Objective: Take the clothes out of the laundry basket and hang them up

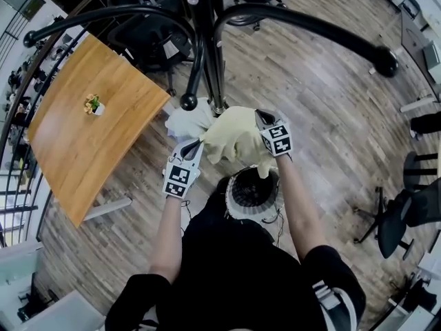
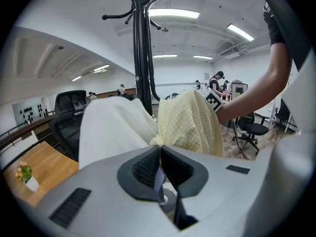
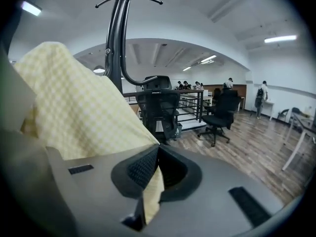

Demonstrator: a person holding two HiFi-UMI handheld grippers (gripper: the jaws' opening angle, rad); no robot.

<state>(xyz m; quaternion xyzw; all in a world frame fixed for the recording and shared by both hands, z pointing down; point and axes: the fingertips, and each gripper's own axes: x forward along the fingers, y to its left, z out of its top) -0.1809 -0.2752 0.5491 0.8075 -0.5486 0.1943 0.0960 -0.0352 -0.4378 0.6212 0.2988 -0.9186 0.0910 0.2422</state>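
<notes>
We hold a pale yellow checked cloth garment [image 1: 231, 138] just before the black metal coat stand [image 1: 210, 47], over the round white-rimmed laundry basket [image 1: 233, 211] that only the head view shows. Each gripper view shows its fabric pinched in closed jaws, left gripper [image 2: 159, 154] and right gripper [image 3: 157, 157] alike. A tan wooden table [image 1: 103, 150] stands to the left.

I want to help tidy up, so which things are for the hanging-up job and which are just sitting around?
For the job: yellow cloth, pinched by the left gripper and the right gripper; coat stand; basket.

Just sitting around: wooden table; little plant; office chair.
</notes>
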